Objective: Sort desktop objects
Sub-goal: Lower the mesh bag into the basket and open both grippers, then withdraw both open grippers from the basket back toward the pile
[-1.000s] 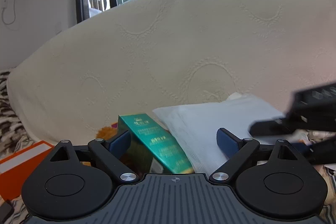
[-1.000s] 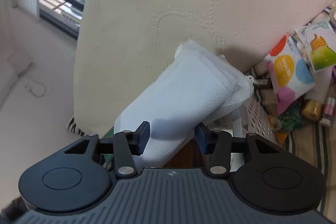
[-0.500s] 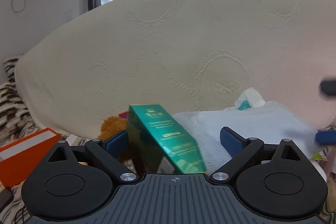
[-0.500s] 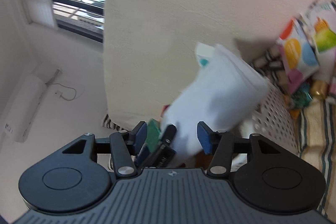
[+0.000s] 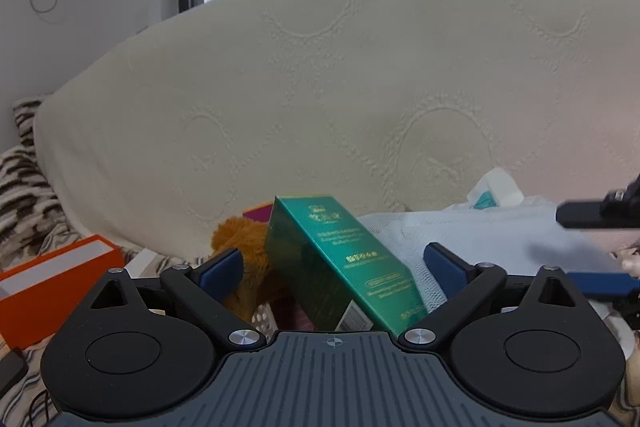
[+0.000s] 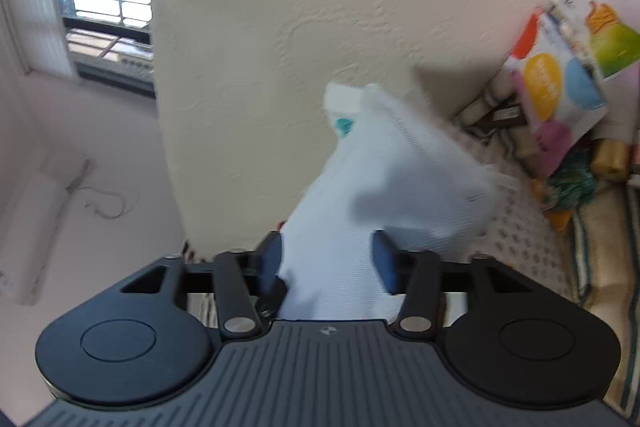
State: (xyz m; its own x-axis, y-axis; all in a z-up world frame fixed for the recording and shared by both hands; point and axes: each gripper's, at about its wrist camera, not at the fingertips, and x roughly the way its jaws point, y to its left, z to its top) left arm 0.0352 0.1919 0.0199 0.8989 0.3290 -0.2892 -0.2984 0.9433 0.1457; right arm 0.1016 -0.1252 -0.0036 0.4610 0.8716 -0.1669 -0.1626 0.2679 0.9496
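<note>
Two grippers hover before the cream mattress [image 5: 360, 99]: the left gripper [image 5: 334, 265] gapes wide around, not touching, a tilted green box [image 5: 340, 267] beside a plush toy [image 5: 244, 247], while the right gripper [image 6: 330, 263], half open, straddles a white mesh bag [image 6: 384, 179] without visibly pinching it.

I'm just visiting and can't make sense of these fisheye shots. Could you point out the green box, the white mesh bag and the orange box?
Green box [image 5: 344, 259], left wrist view, on its printed face.
White mesh bag [image 6: 380, 187], right wrist view, mid-body.
Orange box [image 5: 48, 287], left wrist view, front side.
</note>
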